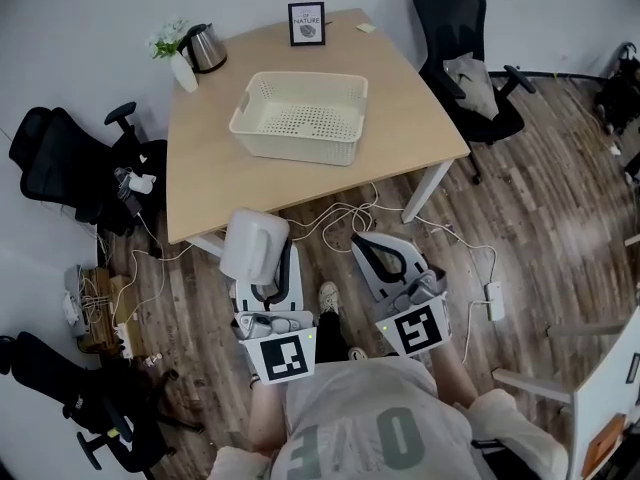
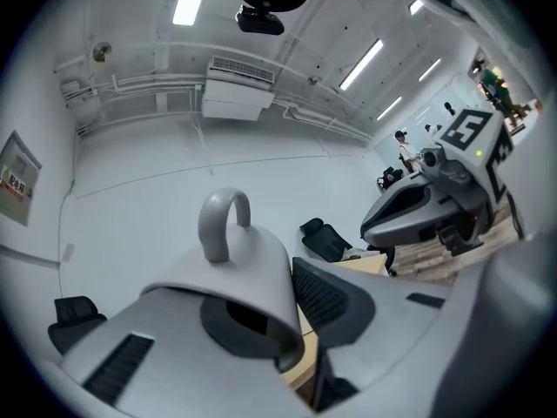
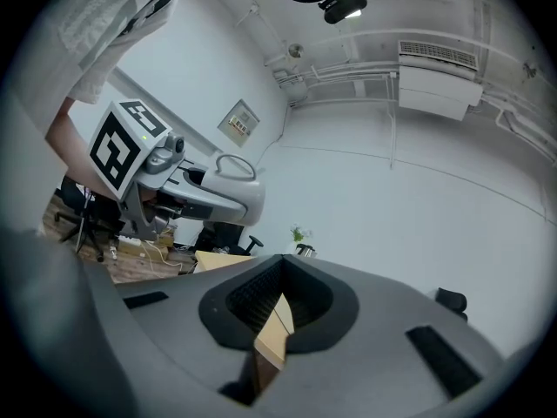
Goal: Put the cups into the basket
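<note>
A cream perforated basket (image 1: 300, 116) stands on the wooden table (image 1: 210, 168), and I see nothing in it. My left gripper (image 1: 266, 264) is shut on a pale grey cup (image 1: 254, 245), held over the floor just short of the table's near edge. In the left gripper view the cup (image 2: 239, 273) lies on its side between the jaws, handle up, with my left gripper (image 2: 291, 325) pinching its rim. My right gripper (image 1: 370, 249) hangs beside it over the floor. In its own view the right gripper (image 3: 274, 320) is shut and holds nothing.
A kettle (image 1: 205, 48), a vase of flowers (image 1: 176, 56) and a framed picture (image 1: 306, 24) stand at the table's far edge. Black office chairs (image 1: 60, 163) (image 1: 465, 58) flank the table. Cables (image 1: 340, 213) and a power strip (image 1: 492, 300) lie on the wooden floor.
</note>
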### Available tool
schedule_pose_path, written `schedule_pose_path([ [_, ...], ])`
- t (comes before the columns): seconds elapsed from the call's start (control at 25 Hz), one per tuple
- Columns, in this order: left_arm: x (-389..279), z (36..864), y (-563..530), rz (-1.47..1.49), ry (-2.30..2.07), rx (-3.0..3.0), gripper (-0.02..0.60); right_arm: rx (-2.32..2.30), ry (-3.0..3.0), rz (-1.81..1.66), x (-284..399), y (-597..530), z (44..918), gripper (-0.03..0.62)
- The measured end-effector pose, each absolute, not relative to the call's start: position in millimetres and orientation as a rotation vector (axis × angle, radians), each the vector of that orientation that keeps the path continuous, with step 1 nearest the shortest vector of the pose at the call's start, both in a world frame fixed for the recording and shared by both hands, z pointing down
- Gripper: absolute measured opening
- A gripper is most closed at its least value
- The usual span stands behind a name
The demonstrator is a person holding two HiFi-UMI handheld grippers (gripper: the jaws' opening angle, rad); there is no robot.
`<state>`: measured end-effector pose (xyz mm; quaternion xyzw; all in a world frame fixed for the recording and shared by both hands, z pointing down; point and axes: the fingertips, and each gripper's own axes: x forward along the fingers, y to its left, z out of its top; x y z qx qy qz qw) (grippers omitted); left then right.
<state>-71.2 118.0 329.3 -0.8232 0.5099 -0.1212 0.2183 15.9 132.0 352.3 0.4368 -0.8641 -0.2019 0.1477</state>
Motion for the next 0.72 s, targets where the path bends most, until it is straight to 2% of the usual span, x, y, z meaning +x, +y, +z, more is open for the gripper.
schedule_pose_path([
  [0.72,-101.4,327.7,-78.3,-0.298,1.271,-2.269,0.064,1.302,-2.415,-0.609,-35.5,-66.1,331.2,-0.002],
])
